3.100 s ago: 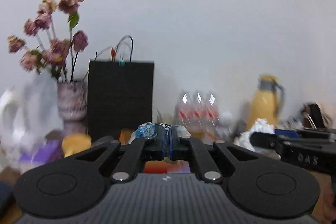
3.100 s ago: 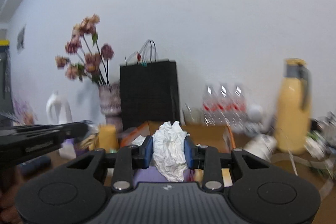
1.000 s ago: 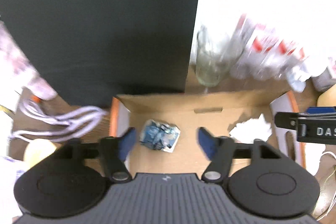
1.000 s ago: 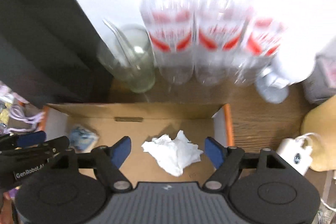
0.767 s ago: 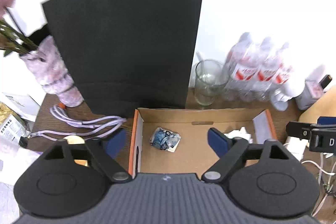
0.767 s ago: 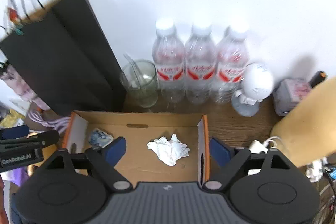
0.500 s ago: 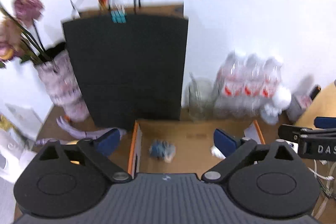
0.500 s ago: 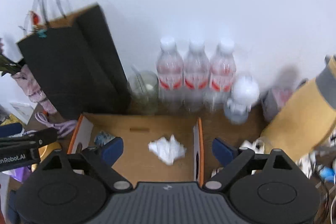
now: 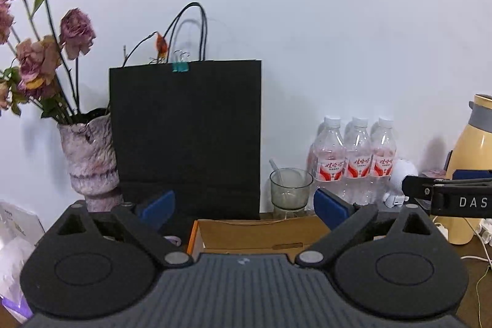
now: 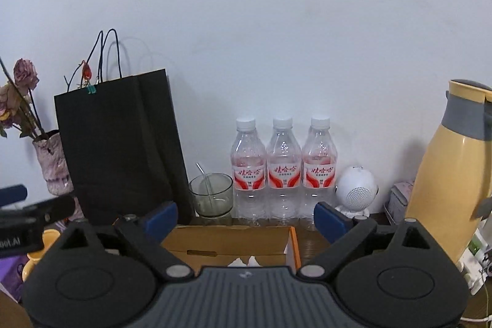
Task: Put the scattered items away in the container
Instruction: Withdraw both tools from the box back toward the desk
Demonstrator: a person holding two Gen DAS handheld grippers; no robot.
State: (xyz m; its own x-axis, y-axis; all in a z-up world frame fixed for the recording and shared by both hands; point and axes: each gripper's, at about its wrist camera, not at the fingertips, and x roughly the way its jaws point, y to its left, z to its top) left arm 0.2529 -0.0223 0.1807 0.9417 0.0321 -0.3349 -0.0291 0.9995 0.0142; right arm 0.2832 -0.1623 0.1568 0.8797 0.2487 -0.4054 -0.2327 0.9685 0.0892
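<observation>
The cardboard box (image 9: 258,232) with orange flaps lies just below and ahead of my left gripper (image 9: 243,209), which is open with nothing between its blue pads (image 9: 156,208). The blue wrapper is hidden behind the gripper body. In the right wrist view the same box (image 10: 230,239) sits under my right gripper (image 10: 246,217), also open and empty. Only the tips of the crumpled white tissue (image 10: 246,262) show inside the box. Each gripper's finger shows at the edge of the other's view.
Along the white wall stand a vase of dried roses (image 9: 89,162), a black paper bag (image 9: 184,137), a glass with a stirrer (image 10: 212,195), three water bottles (image 10: 283,171), a white round speaker (image 10: 356,189) and a yellow thermos (image 10: 452,174).
Both grippers let go of the wrapper and the tissue in the box and opened wide. They then tilted up from looking down into the box and drew back from it.
</observation>
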